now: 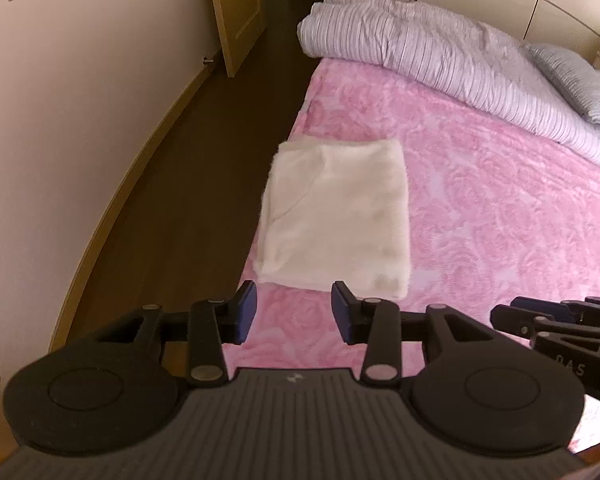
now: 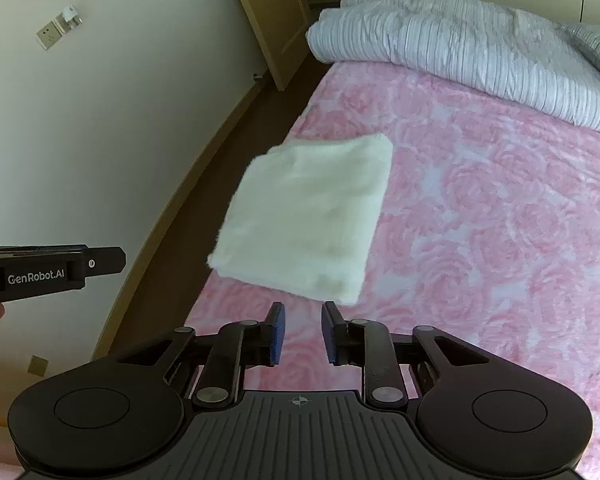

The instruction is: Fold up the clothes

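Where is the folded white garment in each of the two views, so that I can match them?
Left wrist: the white garment lies centre frame on the pink bed cover, at the bed's left edge, just beyond the left gripper.
Right wrist: it lies centre-left, just beyond the right gripper.
Shared landmark: the rolled striped quilt across the far end of the bed.

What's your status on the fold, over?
Left gripper open, empty. Right gripper open, empty. White garment folded square, lying at the pink bed's edge. Nothing in the way.
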The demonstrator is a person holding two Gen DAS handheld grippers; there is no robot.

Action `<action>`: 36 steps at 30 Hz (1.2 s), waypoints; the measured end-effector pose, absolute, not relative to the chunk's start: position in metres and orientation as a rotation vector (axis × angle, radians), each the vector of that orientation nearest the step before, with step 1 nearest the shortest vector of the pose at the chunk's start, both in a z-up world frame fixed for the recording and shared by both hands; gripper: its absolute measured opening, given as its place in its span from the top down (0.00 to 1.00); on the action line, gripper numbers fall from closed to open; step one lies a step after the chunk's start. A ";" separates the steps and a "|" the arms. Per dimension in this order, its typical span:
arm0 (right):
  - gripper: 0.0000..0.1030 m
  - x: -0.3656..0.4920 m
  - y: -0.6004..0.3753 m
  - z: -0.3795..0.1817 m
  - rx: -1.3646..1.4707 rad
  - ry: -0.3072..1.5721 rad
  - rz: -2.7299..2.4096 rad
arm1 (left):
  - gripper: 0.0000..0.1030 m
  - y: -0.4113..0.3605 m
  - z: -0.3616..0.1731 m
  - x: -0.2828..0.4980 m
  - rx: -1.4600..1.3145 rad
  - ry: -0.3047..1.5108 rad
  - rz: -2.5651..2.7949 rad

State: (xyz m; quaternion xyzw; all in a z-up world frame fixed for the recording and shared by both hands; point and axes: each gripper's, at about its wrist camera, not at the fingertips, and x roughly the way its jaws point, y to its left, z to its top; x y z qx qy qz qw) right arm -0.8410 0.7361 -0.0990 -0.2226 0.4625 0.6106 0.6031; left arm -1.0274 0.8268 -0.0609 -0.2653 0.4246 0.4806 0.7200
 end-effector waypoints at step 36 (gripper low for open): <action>0.64 -0.689 0.636 -0.058 -0.695 0.798 1.745 | 0.59 0.625 -0.042 -0.881 -0.626 0.777 1.414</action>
